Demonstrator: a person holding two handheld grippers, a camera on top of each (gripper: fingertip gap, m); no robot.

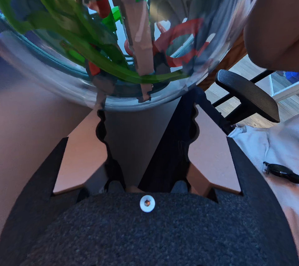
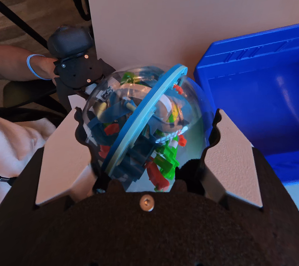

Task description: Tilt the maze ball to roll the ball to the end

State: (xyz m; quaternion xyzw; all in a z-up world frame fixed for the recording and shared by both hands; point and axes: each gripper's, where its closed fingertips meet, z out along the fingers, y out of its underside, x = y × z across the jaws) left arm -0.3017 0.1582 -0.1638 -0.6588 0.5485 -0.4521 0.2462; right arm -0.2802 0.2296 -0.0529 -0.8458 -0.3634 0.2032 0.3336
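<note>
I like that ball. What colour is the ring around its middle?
Light blue. The ring around the maze ball shows best in the right wrist view.

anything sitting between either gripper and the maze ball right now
Nothing visible. The right gripper already has its fingers around the maze ball, one on each side of the clear shell. The left gripper meets the shell at its fingertips with no object between; the blue bin sits off to the side.

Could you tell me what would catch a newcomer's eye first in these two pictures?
The clear maze ball, packed with green, red and blue tracks and ringed by a pale blue band, sits cradled between the right tool's fingers. The left tool meets it from the far side, and a bright blue bin stands to its right.
</note>
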